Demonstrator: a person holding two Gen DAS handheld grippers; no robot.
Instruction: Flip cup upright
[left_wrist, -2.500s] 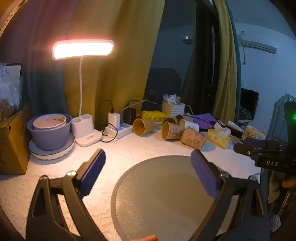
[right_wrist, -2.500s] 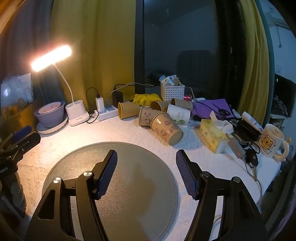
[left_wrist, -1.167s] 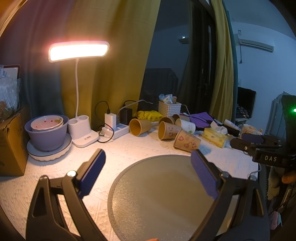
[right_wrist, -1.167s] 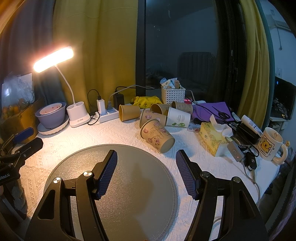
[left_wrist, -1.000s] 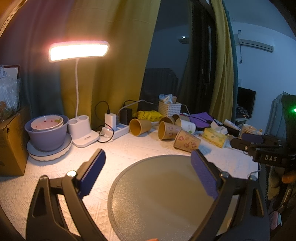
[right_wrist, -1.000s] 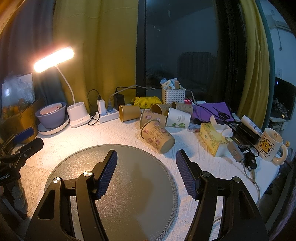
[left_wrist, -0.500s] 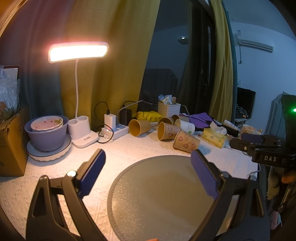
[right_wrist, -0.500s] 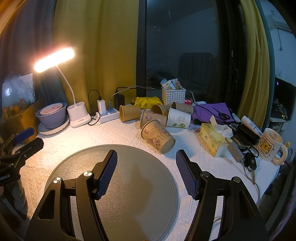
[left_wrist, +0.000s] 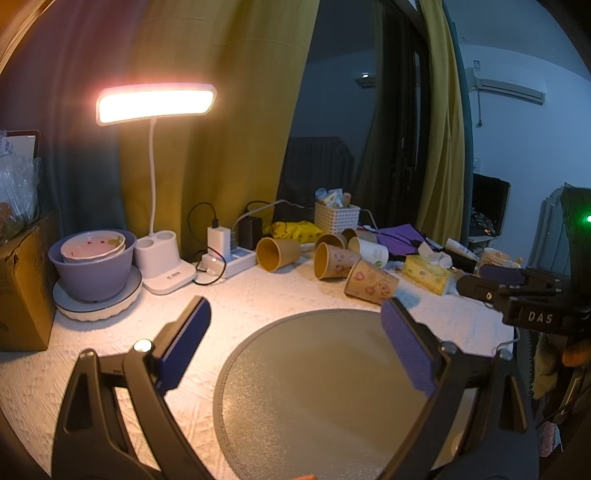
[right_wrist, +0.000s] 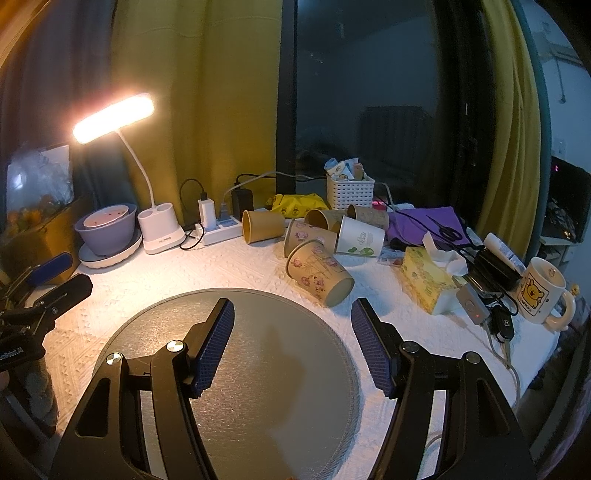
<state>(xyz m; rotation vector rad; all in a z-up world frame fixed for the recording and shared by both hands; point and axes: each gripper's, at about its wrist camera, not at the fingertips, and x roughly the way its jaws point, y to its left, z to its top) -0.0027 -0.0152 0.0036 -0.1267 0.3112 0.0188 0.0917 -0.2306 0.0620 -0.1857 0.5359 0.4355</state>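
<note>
Cup (right_wrist: 319, 272) lies on its side just past the round mat (right_wrist: 258, 369), ahead of the right gripper (right_wrist: 291, 347); both it and the left gripper (left_wrist: 295, 343) gape wide, empty.

A lived-in home room: yellow curtains (right_wrist: 207, 110) at a dark window, a lit desk lamp (left_wrist: 155, 101), a tissue box (right_wrist: 428, 284), a bear mug (right_wrist: 543, 291).

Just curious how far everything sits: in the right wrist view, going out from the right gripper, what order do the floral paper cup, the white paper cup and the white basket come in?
From the right gripper:
1. Floral paper cup, lying just ahead, slightly right.
2. White paper cup, behind it, on its side.
3. White basket, at the back by the window.
</note>
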